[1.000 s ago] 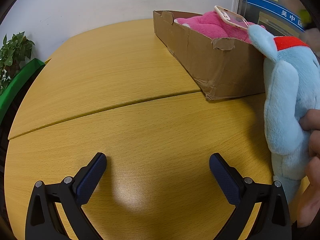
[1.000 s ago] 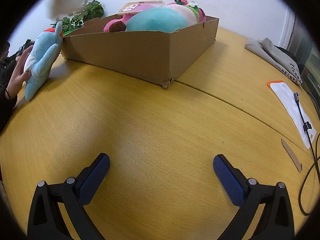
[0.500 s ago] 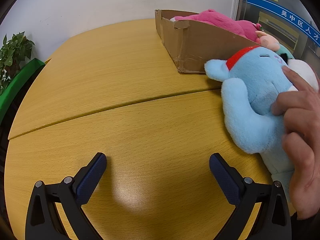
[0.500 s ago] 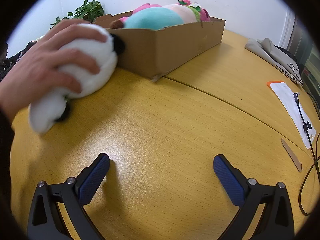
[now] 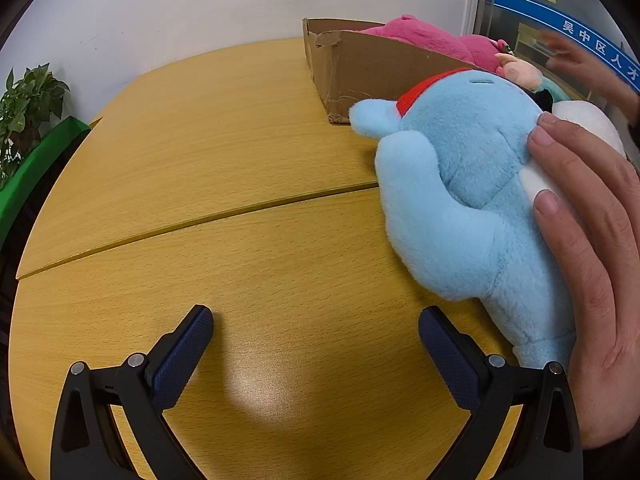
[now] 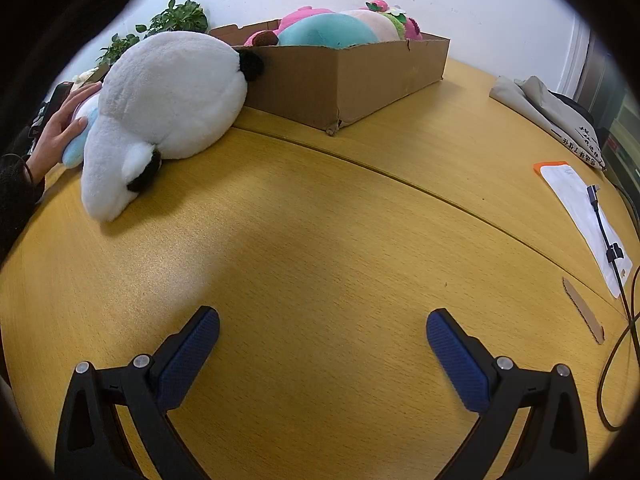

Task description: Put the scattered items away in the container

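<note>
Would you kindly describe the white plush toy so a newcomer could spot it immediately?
Find the cardboard box of plush toys on the wooden table. The white plush toy lies outside it, against its near-left corner. Unlike the light blue plush behind it, it is larger, with black patches.

Bare hand (image 5: pixel 592 264) pressing blue plush (image 5: pixel 460 200) on wooden table (image 5: pixel 200 160), cardboard box (image 5: pixel 360 68) behind, left gripper (image 5: pixel 316 340) fingers apart

Both wrist views low over bench (image 5: pixel 248 288), facing cardboard box (image 6: pixel 344 76) from opposite ends; shared: box, white plush (image 6: pixel 168 96), blue plush (image 5: pixel 460 184).
</note>
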The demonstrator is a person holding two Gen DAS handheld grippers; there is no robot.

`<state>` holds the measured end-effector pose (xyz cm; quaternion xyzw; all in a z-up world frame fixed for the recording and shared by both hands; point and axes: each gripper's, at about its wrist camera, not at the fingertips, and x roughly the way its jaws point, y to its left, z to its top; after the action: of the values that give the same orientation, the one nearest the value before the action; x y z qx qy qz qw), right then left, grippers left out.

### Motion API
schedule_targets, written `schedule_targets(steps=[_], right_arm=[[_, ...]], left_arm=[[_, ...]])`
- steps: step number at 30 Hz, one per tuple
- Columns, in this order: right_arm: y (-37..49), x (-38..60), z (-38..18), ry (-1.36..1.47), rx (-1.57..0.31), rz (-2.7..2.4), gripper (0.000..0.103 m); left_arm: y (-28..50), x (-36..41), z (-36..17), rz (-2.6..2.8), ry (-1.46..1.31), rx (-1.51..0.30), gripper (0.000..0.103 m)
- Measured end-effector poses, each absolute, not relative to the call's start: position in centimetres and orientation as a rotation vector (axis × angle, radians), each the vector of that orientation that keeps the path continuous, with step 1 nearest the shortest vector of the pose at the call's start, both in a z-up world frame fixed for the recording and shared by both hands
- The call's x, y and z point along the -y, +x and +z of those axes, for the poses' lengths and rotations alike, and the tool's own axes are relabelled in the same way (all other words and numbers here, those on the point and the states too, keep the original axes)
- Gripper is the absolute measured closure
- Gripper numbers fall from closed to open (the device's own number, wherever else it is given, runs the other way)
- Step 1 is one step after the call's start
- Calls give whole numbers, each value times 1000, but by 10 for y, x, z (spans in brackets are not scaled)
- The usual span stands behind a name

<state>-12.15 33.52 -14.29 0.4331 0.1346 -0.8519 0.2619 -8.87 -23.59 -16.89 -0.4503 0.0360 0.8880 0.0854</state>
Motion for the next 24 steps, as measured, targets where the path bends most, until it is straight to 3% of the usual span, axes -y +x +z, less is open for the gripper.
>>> schedule_targets(steps=[24], right_arm=[[-122, -335, -143, 1172, -365, -2307, 0]], left_arm=[[-83, 231, -169, 2647, -1342, -108, 0]])
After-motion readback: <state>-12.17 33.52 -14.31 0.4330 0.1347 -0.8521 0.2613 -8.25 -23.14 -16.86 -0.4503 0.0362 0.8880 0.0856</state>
